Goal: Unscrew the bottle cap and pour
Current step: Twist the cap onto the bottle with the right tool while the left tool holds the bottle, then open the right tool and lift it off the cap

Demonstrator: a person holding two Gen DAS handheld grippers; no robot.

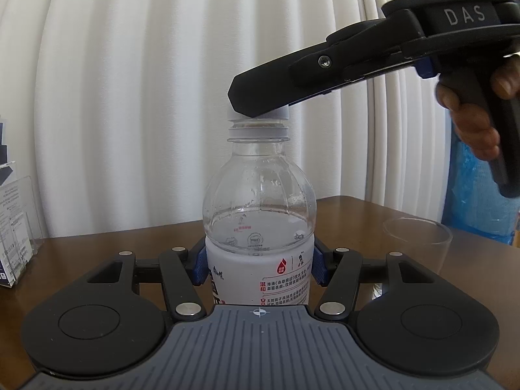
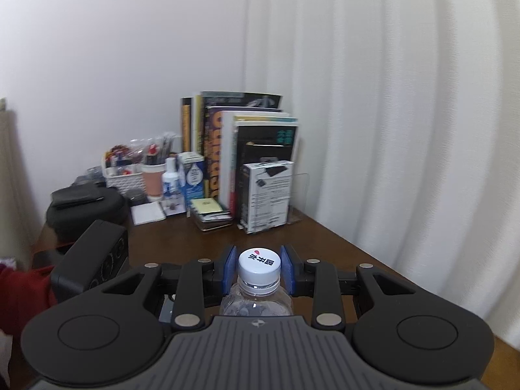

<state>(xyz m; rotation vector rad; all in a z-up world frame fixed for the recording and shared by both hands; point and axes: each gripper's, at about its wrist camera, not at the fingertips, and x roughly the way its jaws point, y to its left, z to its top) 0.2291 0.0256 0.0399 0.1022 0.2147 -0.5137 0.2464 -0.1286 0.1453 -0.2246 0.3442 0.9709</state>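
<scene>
A clear water bottle (image 1: pixel 260 214) with a white label stands upright on the brown table (image 1: pixel 107 247), about half full. My left gripper (image 1: pixel 260 269) is shut on the bottle's labelled body, blue pads against both sides. The white cap (image 2: pixel 259 266) sits on the bottle neck. My right gripper (image 2: pixel 259 268) comes in from above right and is shut on the cap, blue pads on its two sides. In the left wrist view the right gripper's black finger (image 1: pixel 260 97) covers most of the cap (image 1: pixel 279 115). An empty clear cup (image 1: pixel 417 243) stands right of the bottle.
White curtains hang behind the table. Books (image 2: pixel 240 152), a white box (image 2: pixel 266 195), a basket of small items (image 2: pixel 126 172) and a black case (image 2: pixel 84 208) crowd the table's far end. An acrylic stand (image 1: pixel 16 227) is at the left edge. A blue bag (image 1: pixel 477 191) is at right.
</scene>
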